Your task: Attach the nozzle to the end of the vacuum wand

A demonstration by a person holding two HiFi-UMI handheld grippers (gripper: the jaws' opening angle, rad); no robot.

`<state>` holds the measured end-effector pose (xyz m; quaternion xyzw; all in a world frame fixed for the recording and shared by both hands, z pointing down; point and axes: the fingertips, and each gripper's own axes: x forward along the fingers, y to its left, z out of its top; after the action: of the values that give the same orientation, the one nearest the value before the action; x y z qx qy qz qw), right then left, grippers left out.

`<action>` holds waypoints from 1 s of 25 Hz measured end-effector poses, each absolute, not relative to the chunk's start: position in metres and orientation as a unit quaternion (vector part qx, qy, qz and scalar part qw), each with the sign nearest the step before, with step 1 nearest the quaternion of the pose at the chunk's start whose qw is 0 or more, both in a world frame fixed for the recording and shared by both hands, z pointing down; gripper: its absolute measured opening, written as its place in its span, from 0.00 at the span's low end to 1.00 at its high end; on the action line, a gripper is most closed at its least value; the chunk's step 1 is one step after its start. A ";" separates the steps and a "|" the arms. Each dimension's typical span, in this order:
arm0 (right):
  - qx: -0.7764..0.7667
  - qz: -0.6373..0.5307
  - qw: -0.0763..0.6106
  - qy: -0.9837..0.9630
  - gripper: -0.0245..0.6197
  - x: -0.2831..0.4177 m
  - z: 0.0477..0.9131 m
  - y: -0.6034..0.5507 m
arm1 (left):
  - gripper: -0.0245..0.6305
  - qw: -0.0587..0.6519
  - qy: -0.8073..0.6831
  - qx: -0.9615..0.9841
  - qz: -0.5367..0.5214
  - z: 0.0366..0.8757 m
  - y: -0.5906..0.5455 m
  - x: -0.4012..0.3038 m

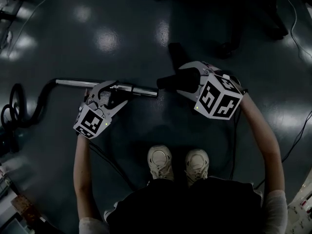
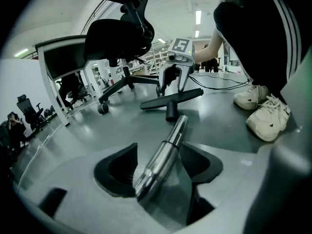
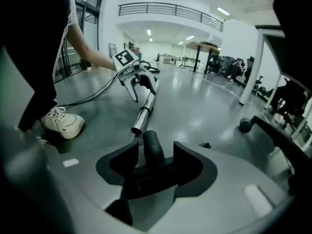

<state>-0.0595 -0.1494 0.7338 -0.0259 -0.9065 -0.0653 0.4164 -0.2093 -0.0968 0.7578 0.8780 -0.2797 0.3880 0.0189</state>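
The silver vacuum wand (image 1: 131,88) lies low over the dark floor and runs left to right, its open end toward the nozzle. My left gripper (image 1: 114,92) straddles it; in the left gripper view the wand (image 2: 163,155) lies between the spread jaws with room on both sides. The black T-shaped nozzle (image 1: 168,82) is in my right gripper (image 1: 181,80), which is shut on its body. Its neck (image 3: 152,150) sticks out past the jaws toward the wand's end (image 3: 138,127), a short gap away. The left gripper view shows the nozzle (image 2: 170,101) under the right gripper (image 2: 173,77).
A black hose (image 1: 34,106) curls off the wand's left end. The person's two pale shoes (image 1: 161,162) stand just behind the wand. Cables (image 1: 234,140) run over the floor. A black office chair (image 2: 119,33) and a desk (image 2: 58,62) stand beyond the nozzle.
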 end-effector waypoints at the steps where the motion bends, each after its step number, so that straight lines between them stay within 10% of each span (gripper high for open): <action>1: -0.044 -0.061 0.433 -0.898 0.39 -0.065 0.740 -0.147 | 0.45 0.013 -0.278 0.874 0.398 0.762 -0.099 -0.213; 11: -0.130 -0.087 0.577 -0.801 0.33 -0.077 0.790 -0.146 | 0.38 -0.060 -0.166 0.822 0.542 0.816 -0.100 -0.223; 23: -0.076 -0.042 0.524 -0.847 0.31 -0.036 0.778 -0.123 | 0.36 -0.034 -0.209 0.851 0.481 0.782 -0.106 -0.216; 25: -0.061 -0.026 0.514 -0.855 0.31 -0.030 0.775 -0.115 | 0.21 -0.039 -0.247 0.873 0.418 0.755 -0.115 -0.205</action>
<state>-0.0296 -0.1147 0.7753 -0.0609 -0.8551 -0.0262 0.5141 -0.2045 -0.1146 0.7545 0.8735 -0.2467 0.4180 -0.0389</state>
